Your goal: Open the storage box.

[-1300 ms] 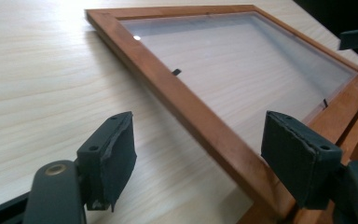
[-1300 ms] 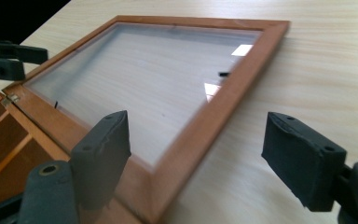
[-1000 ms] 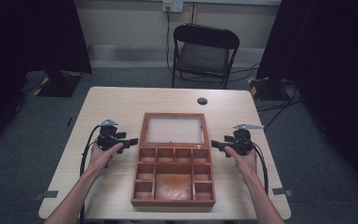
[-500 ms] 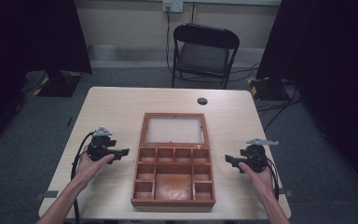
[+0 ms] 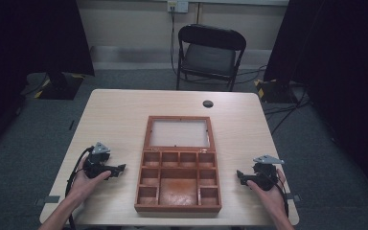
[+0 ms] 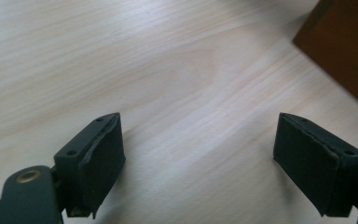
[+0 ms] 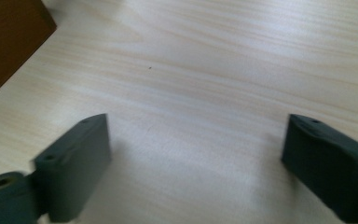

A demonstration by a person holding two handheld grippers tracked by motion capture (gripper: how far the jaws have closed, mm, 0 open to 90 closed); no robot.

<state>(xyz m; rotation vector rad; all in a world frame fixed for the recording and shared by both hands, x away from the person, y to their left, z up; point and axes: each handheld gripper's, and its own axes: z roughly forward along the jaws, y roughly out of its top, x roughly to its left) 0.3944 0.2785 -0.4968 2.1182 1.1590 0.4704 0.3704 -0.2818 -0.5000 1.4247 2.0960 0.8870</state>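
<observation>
Two black two-jaw grippers sit low over the pale wooden table, one on each side of the open reddish-brown wooden compartment box. The box lies at the table's middle, its glass-paned lid folded flat away from the person. The left gripper is near the box's left wall, the right gripper near its right wall; neither touches it. In the left gripper view and the right gripper view alike the jaws stand wide apart with nothing but bare tabletop between them.

As I judge it, the box is opened and both hands are parked clear of it. A likely next move is closing it, which calls for reaching to the lid's far edge and swinging it over the empty compartments. No brand, label or writing is legible anywhere.
</observation>
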